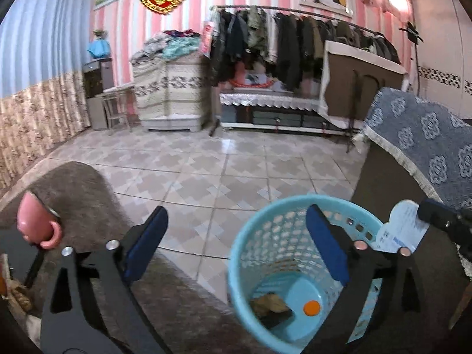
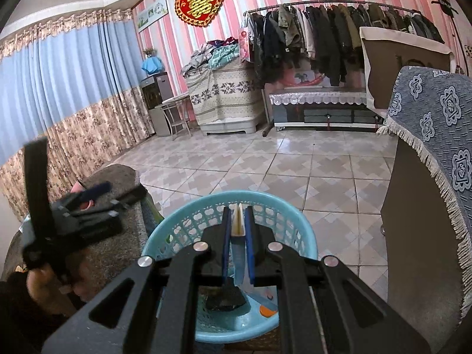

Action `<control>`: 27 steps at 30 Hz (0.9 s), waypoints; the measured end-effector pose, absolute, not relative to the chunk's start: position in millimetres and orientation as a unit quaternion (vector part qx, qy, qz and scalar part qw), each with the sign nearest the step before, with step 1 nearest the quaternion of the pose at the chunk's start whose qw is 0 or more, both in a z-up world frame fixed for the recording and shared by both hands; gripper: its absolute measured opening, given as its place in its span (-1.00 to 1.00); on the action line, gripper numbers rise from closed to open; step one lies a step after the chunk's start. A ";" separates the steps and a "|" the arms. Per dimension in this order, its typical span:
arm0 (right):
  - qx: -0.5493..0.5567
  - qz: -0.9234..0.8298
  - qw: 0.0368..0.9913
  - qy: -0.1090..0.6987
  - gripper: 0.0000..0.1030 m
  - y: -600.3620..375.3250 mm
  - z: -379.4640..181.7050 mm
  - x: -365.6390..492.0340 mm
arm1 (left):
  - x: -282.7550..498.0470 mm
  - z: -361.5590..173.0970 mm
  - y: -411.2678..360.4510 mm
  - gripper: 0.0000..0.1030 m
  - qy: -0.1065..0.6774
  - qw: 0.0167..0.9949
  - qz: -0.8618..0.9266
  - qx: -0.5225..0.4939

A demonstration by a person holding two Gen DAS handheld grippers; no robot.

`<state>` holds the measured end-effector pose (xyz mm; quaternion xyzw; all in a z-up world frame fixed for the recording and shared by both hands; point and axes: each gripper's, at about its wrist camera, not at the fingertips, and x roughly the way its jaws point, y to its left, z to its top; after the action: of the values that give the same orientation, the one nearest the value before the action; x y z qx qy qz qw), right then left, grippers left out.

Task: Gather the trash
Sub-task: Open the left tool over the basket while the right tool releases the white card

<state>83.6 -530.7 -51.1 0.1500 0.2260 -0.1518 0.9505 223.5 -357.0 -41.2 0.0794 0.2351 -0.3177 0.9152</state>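
A light blue mesh basket (image 1: 250,250) stands on the tiled floor with a brown crumpled scrap (image 1: 270,302) and an orange cap (image 1: 312,307) at its bottom. My left gripper (image 1: 236,209) is open wide with nothing between its blue pads, its right finger over the basket. At the right, my right gripper (image 1: 423,211) is shut on a white printed paper (image 1: 404,230). In the right wrist view that gripper (image 2: 238,208) pinches the folded paper (image 2: 237,224) above the basket rim (image 2: 183,215). The blurred left gripper (image 2: 112,197) is at the left.
A pink mug (image 1: 35,224) sits on a low table under grey-brown cloth (image 1: 82,194), left of the basket. A seat with a blue patterned cover (image 1: 427,135) rises close on the right. Tiled floor (image 1: 224,162) stretches to a clothes rack (image 1: 295,35).
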 end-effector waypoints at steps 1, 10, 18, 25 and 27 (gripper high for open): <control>0.148 -0.152 0.951 0.226 -0.81 -529.2 -51.8 86.1 | 223.5 -37.8 -350.8 0.83 0.231 0.919 -0.311 0.079; 0.127 -0.186 0.947 0.230 -0.22 -517.6 -58.6 108.6 | 220.4 -21.1 -302.6 0.89 0.210 0.937 -0.266 0.087; 0.095 -0.214 0.949 0.212 0.76 -503.9 -46.0 99.9 | 214.4 -11.0 -263.4 0.89 0.216 0.942 -0.246 0.069; 0.062 -0.220 0.952 0.204 0.91 -480.4 -26.7 89.7 | 201.3 -0.7 -222.1 0.89 0.214 0.949 -0.225 0.051; 0.062 -0.215 0.953 0.203 0.91 -473.8 -22.7 89.4 | 196.0 1.0 -211.4 0.89 0.212 0.952 -0.216 0.049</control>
<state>89.4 -473.8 -22.6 0.0617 0.2032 -0.2154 0.9531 196.0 -211.4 1.0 0.0485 0.2115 -0.2159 0.9520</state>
